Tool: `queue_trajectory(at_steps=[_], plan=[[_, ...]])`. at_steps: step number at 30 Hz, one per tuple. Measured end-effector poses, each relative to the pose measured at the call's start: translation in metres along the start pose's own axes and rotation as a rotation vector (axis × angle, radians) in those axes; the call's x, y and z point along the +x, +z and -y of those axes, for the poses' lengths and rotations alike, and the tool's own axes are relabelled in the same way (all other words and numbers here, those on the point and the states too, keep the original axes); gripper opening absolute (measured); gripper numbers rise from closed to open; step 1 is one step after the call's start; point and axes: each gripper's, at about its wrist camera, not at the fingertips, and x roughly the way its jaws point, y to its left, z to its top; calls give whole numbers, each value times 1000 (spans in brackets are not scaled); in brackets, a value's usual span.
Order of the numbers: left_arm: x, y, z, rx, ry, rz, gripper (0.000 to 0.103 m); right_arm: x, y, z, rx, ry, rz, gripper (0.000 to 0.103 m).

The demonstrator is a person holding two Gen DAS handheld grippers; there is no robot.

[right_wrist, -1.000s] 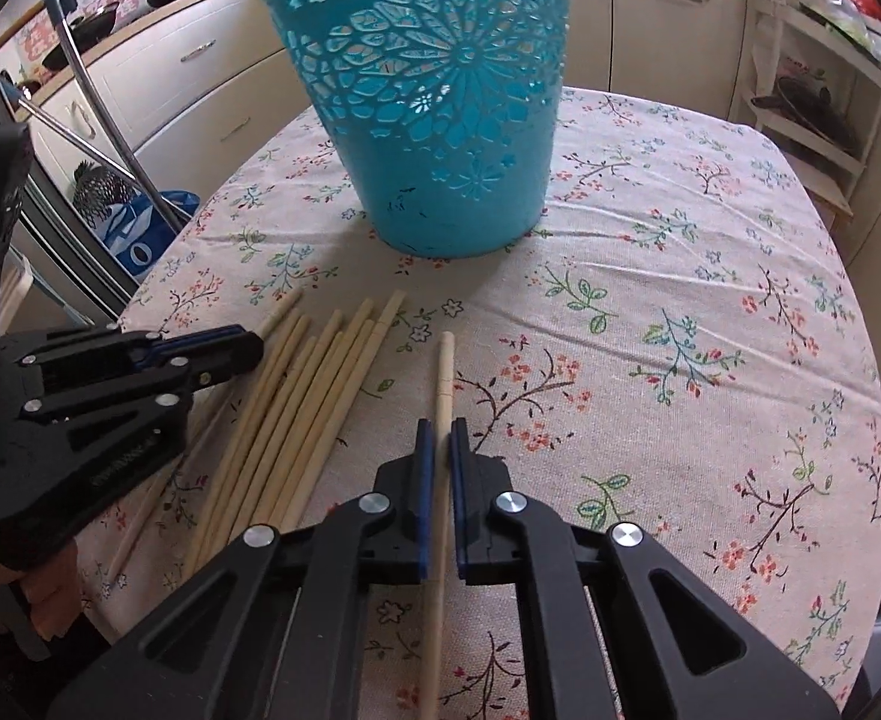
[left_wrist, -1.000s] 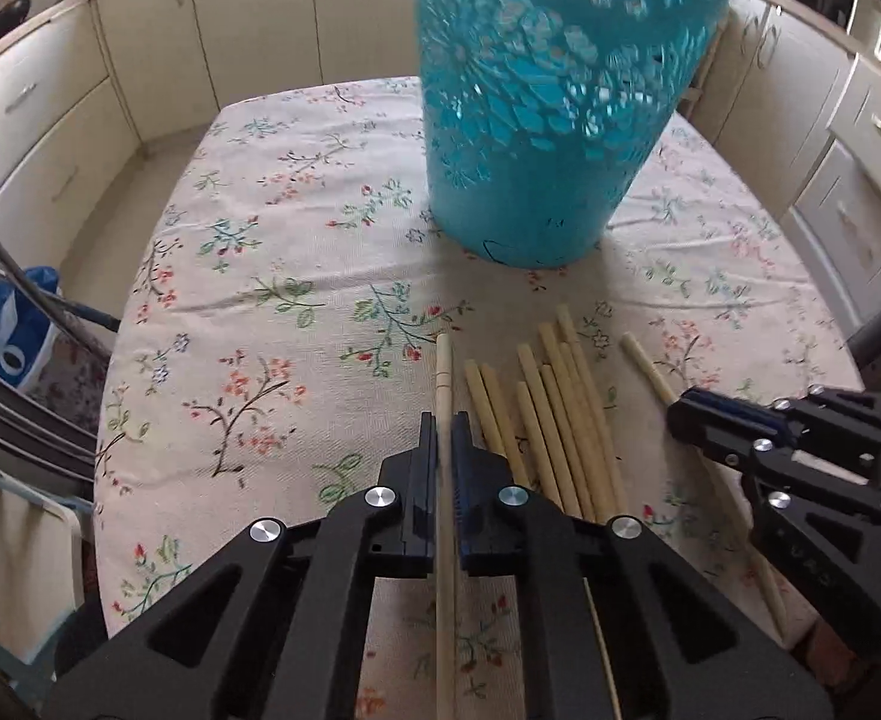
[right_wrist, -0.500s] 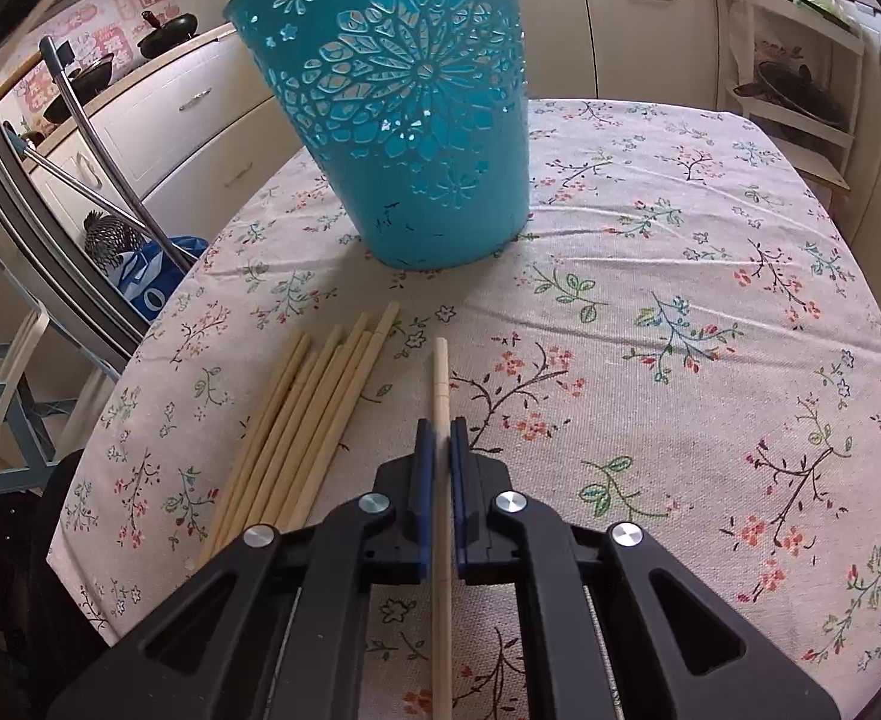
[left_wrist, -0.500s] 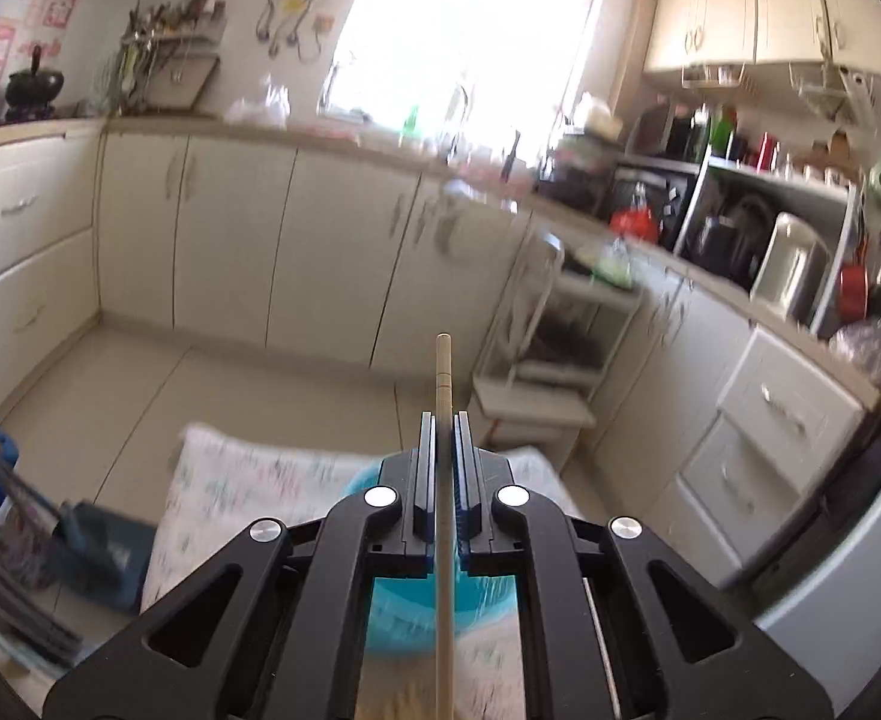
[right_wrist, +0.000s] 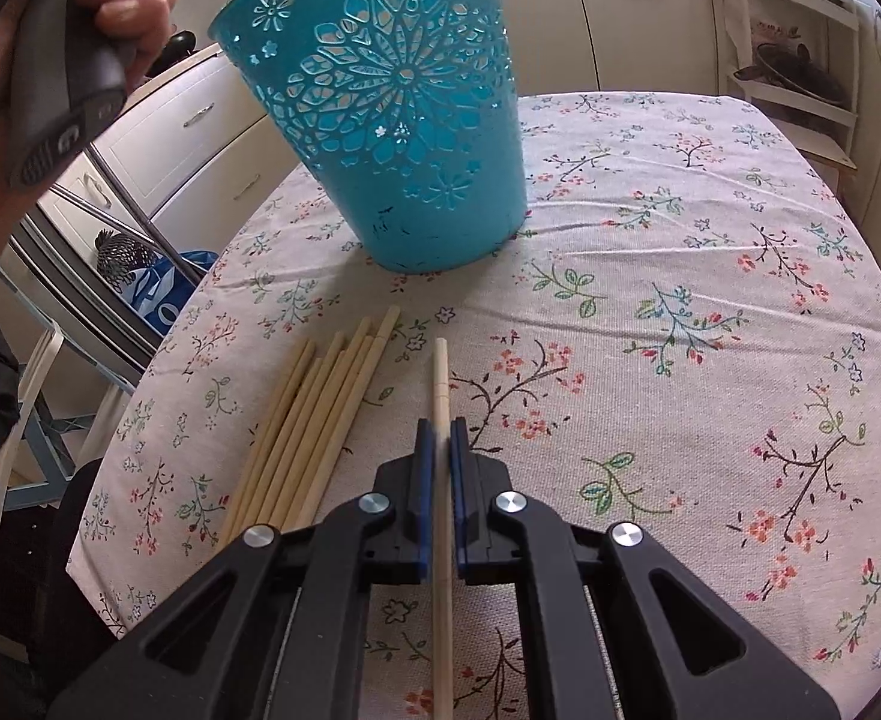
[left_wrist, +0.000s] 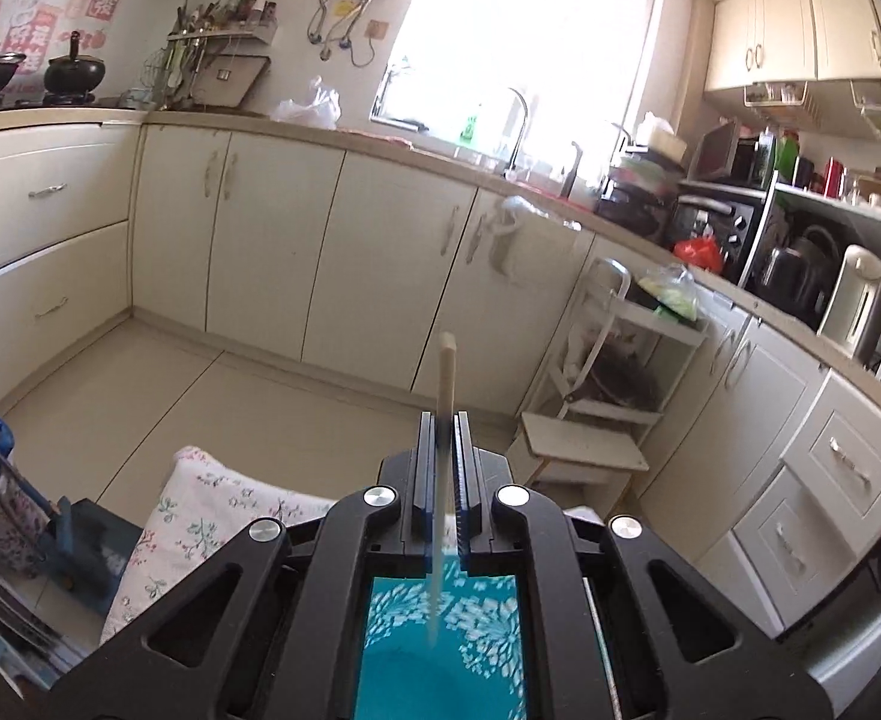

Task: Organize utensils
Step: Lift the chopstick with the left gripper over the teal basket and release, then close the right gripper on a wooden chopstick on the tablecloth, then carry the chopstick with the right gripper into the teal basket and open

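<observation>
Turquoise plastic bucket with cut-out flower lacework (right_wrist: 398,120): smooth, faintly glossy wall, scuffed dark near the base. Pale wooden chopstick held in the right black gripper (right_wrist: 440,450): matt, fine-grained (right_wrist: 438,384). Bundle of pale wooden chopsticks (right_wrist: 314,420) at 10 o'clock from that gripper: same dry, unvarnished look. Floral-printed cloth table cover (right_wrist: 680,300): woven, matt, slightly creased. Left black gripper (left_wrist: 442,462): matt black plastic arms, blue pads, bright metal screw heads; its pale wooden chopstick (left_wrist: 445,372) is matt. Cream kitchen cabinet doors (left_wrist: 380,252): smooth, satin finish.
</observation>
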Motion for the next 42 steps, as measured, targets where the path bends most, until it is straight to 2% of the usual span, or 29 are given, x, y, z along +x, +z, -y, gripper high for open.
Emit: queue_trajectory(at_steps=[5, 6, 8, 9, 10, 12, 14, 15, 18, 20, 23, 25, 26, 28, 31, 35, 38, 42], plan=[[-4, -19, -4, 26, 2, -68, 6, 0, 1, 0, 2, 2, -2, 6], [-8, -22, -7, 31, 4, -74, 12, 0, 1, 1, 6, 6, -3, 6], [-23, -24, -14, 35, 24, -71, 35, 0, 1, 3, 16, 27, -11, 8], [-35, -26, -19, 34, 42, -57, 53, 0, 2, 3, 15, 32, -16, 9], [-48, -27, -24, 32, 59, -36, 61, -1, 2, 3, 7, 27, -24, 10], [-67, -25, -33, 36, 77, -19, 69, -4, 3, 0, -11, 15, -35, 18], [-86, -31, -44, 37, 102, -14, 77, -7, 4, -5, -38, -13, -42, 43], [-95, -37, -51, 32, 114, -17, 79, -6, 4, -7, -57, -42, -45, 44], [-112, -54, -67, 31, 135, -46, 80, -5, 6, -10, -97, -74, -69, 43], [-118, -70, -78, 23, 154, -78, 82, -4, 6, -15, -145, -134, -80, 31], [-120, -95, -92, -4, 177, -145, 83, -3, 0, -26, -261, -218, -92, 18], [-120, -110, -101, -10, 193, -172, 83, -6, -6, -33, -317, -231, -103, 7], [-118, -119, -106, -17, 200, -193, 83, -7, -8, -35, -330, -239, -104, 6], [-114, -129, -114, -41, 198, -214, 83, -13, -5, -26, -255, -160, -121, 6], [-102, -139, -123, -60, 215, -236, 83, -40, 9, -19, -135, -6, -49, 6], [-94, -151, -132, -82, 220, -257, 83, -104, 47, -28, -68, 206, 158, 6], [-92, -157, -138, -108, 221, -275, 83, -139, 85, -35, -31, 289, 308, 6], [-95, -161, -142, -132, 218, -282, 83, -156, 138, -41, 12, 286, 477, 6]])
